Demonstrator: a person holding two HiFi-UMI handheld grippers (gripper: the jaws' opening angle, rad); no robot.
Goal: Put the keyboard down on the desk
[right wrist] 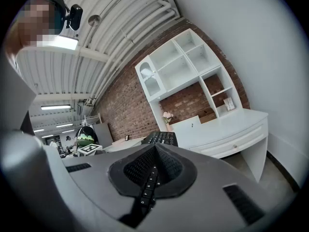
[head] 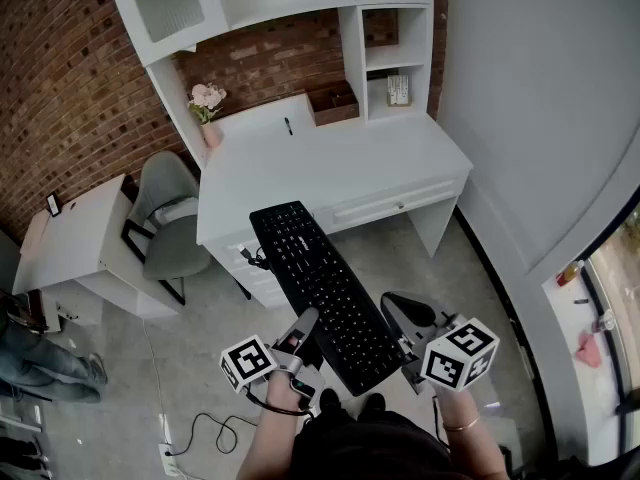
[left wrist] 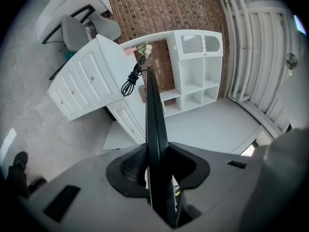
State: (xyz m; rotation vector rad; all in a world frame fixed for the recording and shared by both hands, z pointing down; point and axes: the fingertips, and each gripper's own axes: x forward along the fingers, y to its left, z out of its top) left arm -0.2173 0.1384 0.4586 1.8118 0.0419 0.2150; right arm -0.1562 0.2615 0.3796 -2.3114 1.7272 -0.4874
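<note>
A long black keyboard [head: 322, 288] hangs in the air, its near end between my two grippers and its far end reaching the front edge of the white desk [head: 330, 158]. My left gripper [head: 300, 340] is shut on the keyboard's near left edge, and the left gripper view shows the keyboard [left wrist: 153, 115] edge-on between the jaws of that gripper [left wrist: 157, 167]. A coiled cable [left wrist: 130, 82] dangles at its far end. My right gripper [head: 408, 353] is shut on the near right corner. In the right gripper view the keys [right wrist: 161, 138] run out from between the jaws of my right gripper [right wrist: 152, 172].
A shelf unit [head: 395, 38] stands on the desk's back, with a flower vase [head: 208, 106] and a pen [head: 288, 126] on the top. A grey chair [head: 170, 218] and a small white table [head: 75, 236] stand to the left. A power cable [head: 195, 428] lies on the floor.
</note>
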